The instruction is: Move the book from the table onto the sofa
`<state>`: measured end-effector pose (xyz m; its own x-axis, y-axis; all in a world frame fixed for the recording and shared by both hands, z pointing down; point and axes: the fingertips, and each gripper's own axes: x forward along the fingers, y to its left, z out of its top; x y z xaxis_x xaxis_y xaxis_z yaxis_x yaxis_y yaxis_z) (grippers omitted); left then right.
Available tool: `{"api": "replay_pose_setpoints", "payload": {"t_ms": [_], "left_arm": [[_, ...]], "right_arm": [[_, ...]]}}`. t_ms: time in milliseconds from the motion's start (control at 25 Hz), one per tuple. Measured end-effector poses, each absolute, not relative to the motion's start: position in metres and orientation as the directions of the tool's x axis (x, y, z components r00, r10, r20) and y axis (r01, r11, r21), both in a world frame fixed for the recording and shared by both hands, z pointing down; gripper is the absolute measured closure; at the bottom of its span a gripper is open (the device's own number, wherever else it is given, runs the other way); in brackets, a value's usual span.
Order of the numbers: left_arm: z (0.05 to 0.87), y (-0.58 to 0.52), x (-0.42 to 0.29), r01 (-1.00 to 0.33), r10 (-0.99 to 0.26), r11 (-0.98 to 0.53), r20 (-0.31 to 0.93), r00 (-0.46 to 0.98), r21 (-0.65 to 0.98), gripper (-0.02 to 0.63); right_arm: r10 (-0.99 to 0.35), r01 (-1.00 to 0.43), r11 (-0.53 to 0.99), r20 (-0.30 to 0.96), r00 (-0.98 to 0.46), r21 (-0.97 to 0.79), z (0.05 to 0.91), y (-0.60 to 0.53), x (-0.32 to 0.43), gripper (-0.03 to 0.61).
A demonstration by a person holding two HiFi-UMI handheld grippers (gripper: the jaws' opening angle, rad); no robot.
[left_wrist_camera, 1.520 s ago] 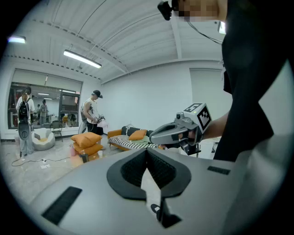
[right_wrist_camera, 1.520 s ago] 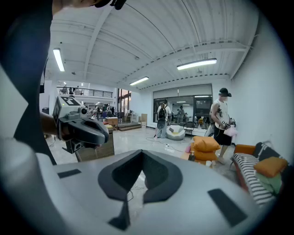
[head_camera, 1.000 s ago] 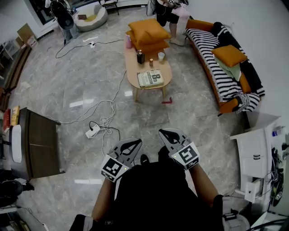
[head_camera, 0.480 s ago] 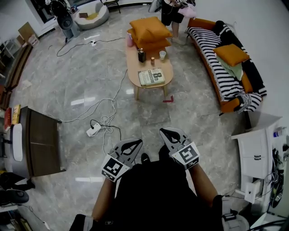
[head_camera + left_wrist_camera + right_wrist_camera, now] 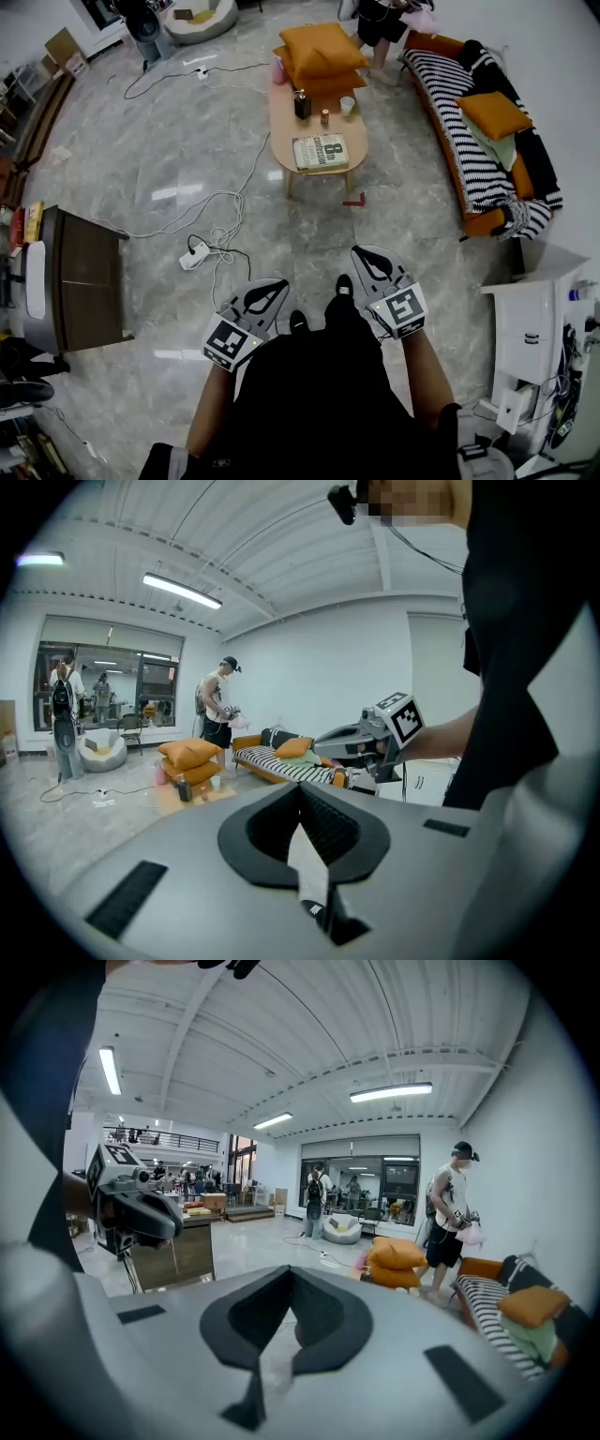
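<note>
The book [image 5: 320, 151], pale with a large dark print, lies flat on the near end of the oval wooden table [image 5: 287, 120], far ahead in the head view. The striped sofa [image 5: 466, 159] runs along the right wall and shows in the left gripper view [image 5: 278, 764] and the right gripper view [image 5: 512, 1318]. My left gripper [image 5: 273, 286] and right gripper [image 5: 367, 256] hang in front of my body, well short of the table. Both are shut and empty: the left gripper's [image 5: 300, 787] jaws meet, and so do the right gripper's [image 5: 288, 1275].
Orange cushions [image 5: 321, 52], a dark bottle [image 5: 302, 104] and a cup [image 5: 347, 104] fill the table's far half. A power strip with cables [image 5: 194, 255] lies on the floor ahead left. A dark cabinet [image 5: 86, 281] stands left, a white cabinet [image 5: 527, 319] right. A person [image 5: 382, 15] stands beyond the sofa.
My right gripper has swung forward and a little to the right. A shoe now shows between the grippers. The left gripper has hardly moved; both stay shut.
</note>
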<state>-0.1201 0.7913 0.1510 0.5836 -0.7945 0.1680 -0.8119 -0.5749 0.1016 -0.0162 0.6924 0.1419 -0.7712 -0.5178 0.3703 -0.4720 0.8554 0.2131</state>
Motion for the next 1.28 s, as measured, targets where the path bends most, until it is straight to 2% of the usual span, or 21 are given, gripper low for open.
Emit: {"api": "replay_pose_setpoints", "payload": {"t_ms": [360, 640, 800, 1000, 1280], "left_arm": [[0.147, 0.737, -0.098, -0.825, -0.804, -0.550, 0.187, 0.565, 0.129, 0.603], [0.148, 0.687, -0.072, -0.829, -0.796, -0.540, 0.233, 0.559, 0.144, 0.603], [0.146, 0.658, -0.056, -0.837, -0.794, -0.534, 0.269, 0.545, 0.120, 0.603], [0.147, 0.639, -0.036, -0.862, -0.807, -0.492, 0.308, 0.504, 0.122, 0.603], [0.149, 0.636, -0.037, -0.907, -0.844, -0.396, 0.334, 0.421, 0.144, 0.603]], "right_arm": [[-0.496, -0.448, 0.868, 0.415, -0.763, 0.214, 0.150, 0.633, 0.012, 0.571], [-0.443, -0.427, 0.894, 0.412, -0.797, 0.134, 0.150, 0.591, 0.024, 0.569], [-0.369, -0.330, 0.929, 0.456, -0.810, 0.166, 0.163, 0.580, 0.023, 0.571], [-0.259, -0.276, 0.961, 0.463, -0.848, 0.032, 0.173, 0.570, 0.022, 0.569], [-0.152, -0.127, 0.988, 0.479, -0.865, 0.085, 0.177, 0.556, 0.009, 0.569]]}}
